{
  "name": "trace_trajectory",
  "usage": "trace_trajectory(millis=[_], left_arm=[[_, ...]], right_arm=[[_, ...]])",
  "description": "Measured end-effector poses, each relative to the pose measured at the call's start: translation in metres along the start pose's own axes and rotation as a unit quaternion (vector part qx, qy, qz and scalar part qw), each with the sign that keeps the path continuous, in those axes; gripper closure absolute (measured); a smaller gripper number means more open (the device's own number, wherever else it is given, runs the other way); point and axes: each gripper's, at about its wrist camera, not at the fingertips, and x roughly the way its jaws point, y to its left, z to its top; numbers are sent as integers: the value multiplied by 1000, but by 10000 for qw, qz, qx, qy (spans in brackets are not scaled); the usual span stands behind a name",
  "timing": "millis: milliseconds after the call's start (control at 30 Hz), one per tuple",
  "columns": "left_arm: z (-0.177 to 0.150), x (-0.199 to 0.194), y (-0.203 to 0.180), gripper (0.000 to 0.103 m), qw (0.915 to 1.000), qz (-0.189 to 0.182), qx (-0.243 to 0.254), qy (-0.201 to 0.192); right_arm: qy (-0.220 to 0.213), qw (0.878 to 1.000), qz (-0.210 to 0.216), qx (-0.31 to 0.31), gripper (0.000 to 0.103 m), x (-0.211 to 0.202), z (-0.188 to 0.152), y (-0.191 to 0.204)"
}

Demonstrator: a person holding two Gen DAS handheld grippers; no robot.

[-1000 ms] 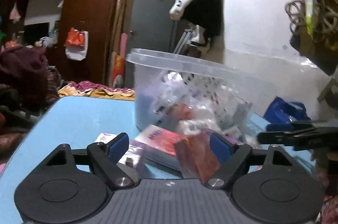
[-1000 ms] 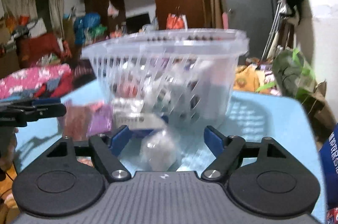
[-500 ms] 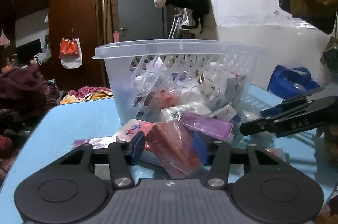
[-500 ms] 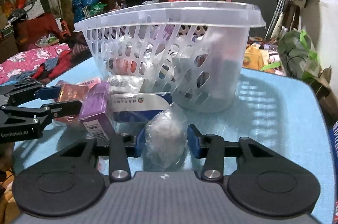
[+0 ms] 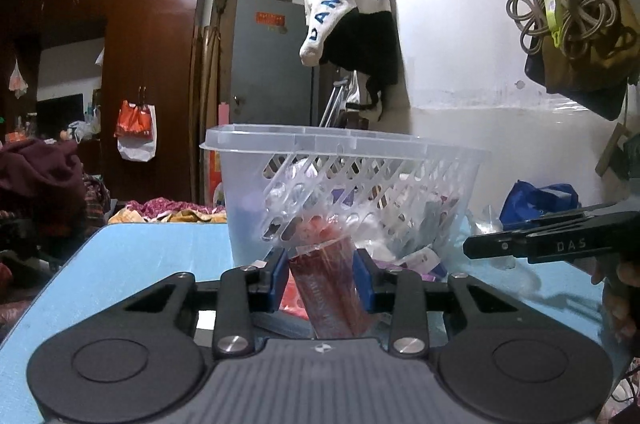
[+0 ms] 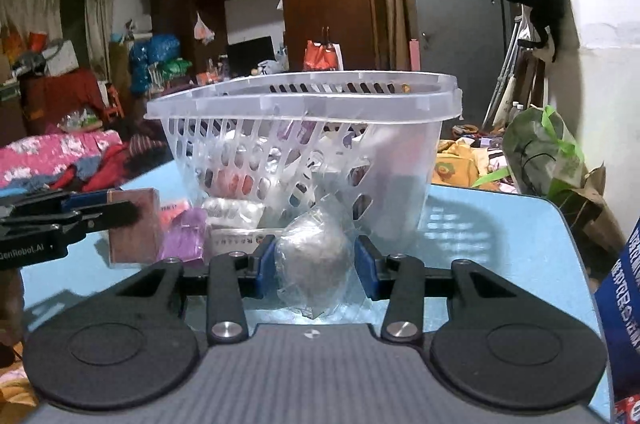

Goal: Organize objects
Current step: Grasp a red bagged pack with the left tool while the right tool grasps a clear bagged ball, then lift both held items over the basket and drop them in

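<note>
Looks like a pretty cluttered bedroom or living room in someone's home. There's a big dark wooden wardrobe [image 5: 152, 72] with stuff piled on top, a grey metal door [image 5: 272, 72], clothes hanging on the white wall [image 5: 352, 24], heaps of blankets and laundry [image 6: 60, 160], curtains [image 6: 24, 20] and plastic bags [image 5: 136, 132] everywhere around a light blue table [image 5: 140, 256].

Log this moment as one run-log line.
left tongs: shut on red packet | right tongs: shut on clear bag | basket: behind

A brown wardrobe [image 5: 148, 72] stands beside a grey door [image 5: 268, 72].
</note>
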Motion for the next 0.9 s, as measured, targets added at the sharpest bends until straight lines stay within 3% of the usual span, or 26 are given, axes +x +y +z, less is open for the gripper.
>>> trace_trajectory(millis=[467, 633, 700, 800, 900], left_arm=[[-3, -6, 4, 64, 9998, -25, -36, -206], [2, -17, 13, 64, 9981, -189, -344, -466], [14, -23, 19, 64, 9964, -256, -529, -612], [50, -32, 20, 64, 9938, -363, -572, -879], [95, -19, 16, 64, 9933, -404, -529, -944]], right_arm=[[-467, 9985, -217, -183, 57, -9, -1, 11], [-633, 9969, 433, 156, 57, -29, -3, 6], [-770, 9958, 488, 29, 57, -43, 1, 15], [-972, 9909, 927, 101, 57, -56, 26, 22], [-1146, 9906, 742, 60, 57, -51, 66, 25]])
